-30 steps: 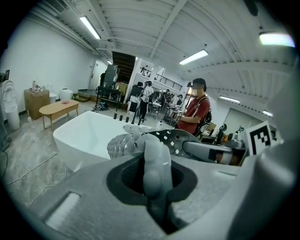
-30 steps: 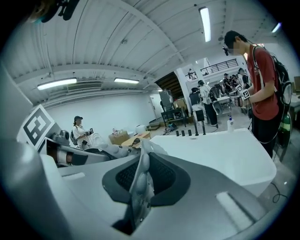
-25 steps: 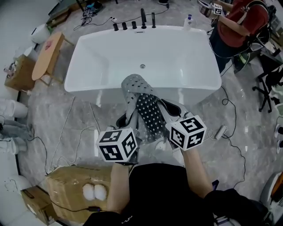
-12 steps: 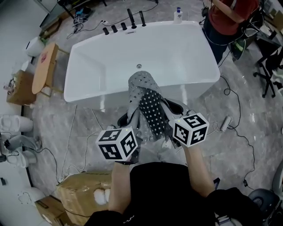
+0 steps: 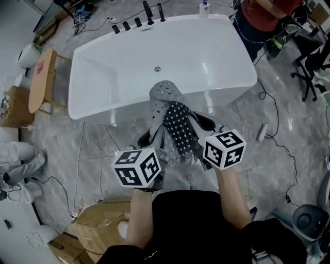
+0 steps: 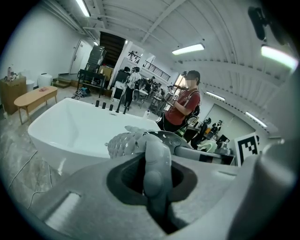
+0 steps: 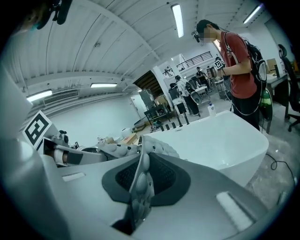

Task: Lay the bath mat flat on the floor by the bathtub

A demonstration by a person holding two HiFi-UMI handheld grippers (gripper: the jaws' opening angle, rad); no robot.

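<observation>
The white tub [image 5: 165,56] fills the space ahead, taps [image 5: 136,21] on its far rim. A person in a red shirt [image 5: 263,15] stands at its far right corner. Cables [image 5: 77,154] trail over the marble floor [image 5: 289,154] on both sides, and a cardboard box [image 5: 98,229] sits near left. The grey holed mat [image 5: 172,113] is bunched up off the floor, reaching over the tub's near rim. The left claw [image 6: 157,173] pinches one edge and the right claw [image 7: 140,183] another.

one bathtub [image 5: 206,56], one bath mat [image 5: 172,121], two grippers: left gripper [image 6: 157,176] and right gripper [image 7: 138,187], five black tap fittings [image 5: 138,22], one bottle [image 5: 204,7], one wooden bench [image 5: 38,80].
</observation>
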